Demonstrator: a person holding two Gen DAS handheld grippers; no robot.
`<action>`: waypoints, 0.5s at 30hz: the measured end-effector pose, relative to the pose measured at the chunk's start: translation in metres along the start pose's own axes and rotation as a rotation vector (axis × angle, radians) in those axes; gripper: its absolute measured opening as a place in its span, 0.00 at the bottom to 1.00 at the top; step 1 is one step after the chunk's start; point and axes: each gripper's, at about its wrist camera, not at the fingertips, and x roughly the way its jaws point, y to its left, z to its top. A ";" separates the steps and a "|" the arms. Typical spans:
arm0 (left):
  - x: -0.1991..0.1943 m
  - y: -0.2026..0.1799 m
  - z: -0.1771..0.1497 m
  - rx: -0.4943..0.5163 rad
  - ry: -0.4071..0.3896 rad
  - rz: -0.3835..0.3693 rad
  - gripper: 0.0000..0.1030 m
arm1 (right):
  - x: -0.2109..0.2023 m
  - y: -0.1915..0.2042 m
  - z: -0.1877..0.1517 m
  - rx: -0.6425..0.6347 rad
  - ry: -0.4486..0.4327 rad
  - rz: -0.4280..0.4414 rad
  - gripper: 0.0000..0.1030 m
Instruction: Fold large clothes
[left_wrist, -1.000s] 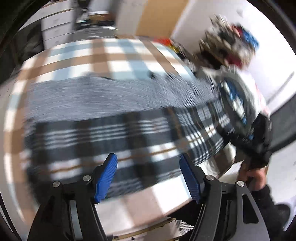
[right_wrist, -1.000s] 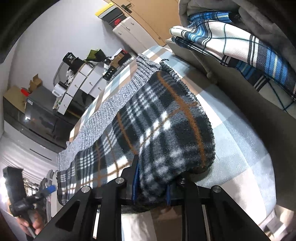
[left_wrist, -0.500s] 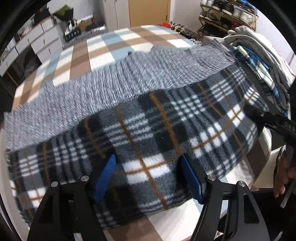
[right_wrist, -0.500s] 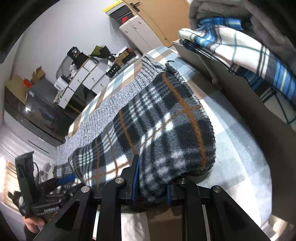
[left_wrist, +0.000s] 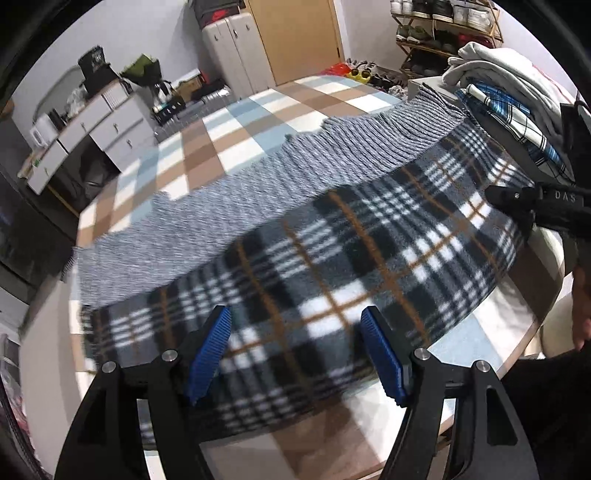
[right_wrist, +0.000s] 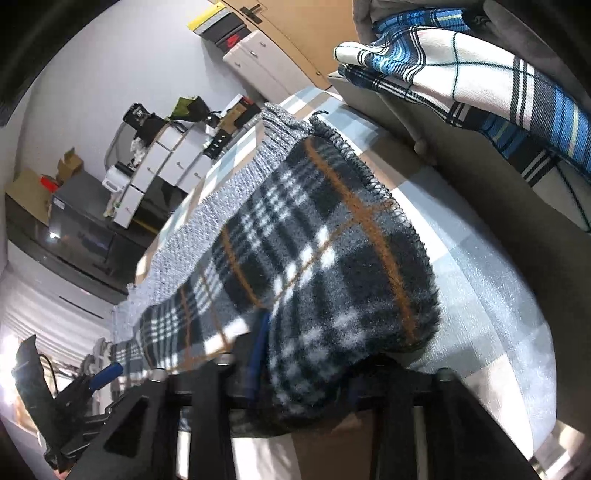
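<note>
Found the fleece stretched long, left to right, along the near side of the table, its far edge overlapping the knit that lay just beyond it. Judged the fold as barely started: both cloths spread flat and long, with no crosswise fold made and no tidy bundle seen (whether the fleece was already doubled lengthwise could not be told). Left to do, by that reading: bringing one end over to the other, squaring the edges and folding again. Saw the left gripper hanging wide open above the near edge of the fleece, with blue pads apart and pressing on nothing. Saw the right gripper nearly closed on the right end of the fleece, a bunched lump of cloth pinched between the jaws and spilling over them. Got the whole length of both cloths, the shoe rack far right and a hand at the right edge only from the left wrist view. Got the pinch itself, the stitched hem at the right end and the left gripper low at the far left only from the right wrist view. Caught the pile of folded clothes beside the right end in both.
</note>
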 end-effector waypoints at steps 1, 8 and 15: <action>-0.003 0.004 -0.001 -0.002 -0.004 0.020 0.67 | -0.002 0.002 0.001 -0.009 -0.006 -0.007 0.23; 0.027 0.048 -0.005 -0.118 0.081 0.002 0.67 | -0.030 0.039 -0.004 -0.174 -0.163 -0.123 0.21; 0.054 0.041 0.000 -0.156 0.118 -0.091 0.65 | -0.034 0.055 -0.003 -0.264 -0.195 -0.198 0.20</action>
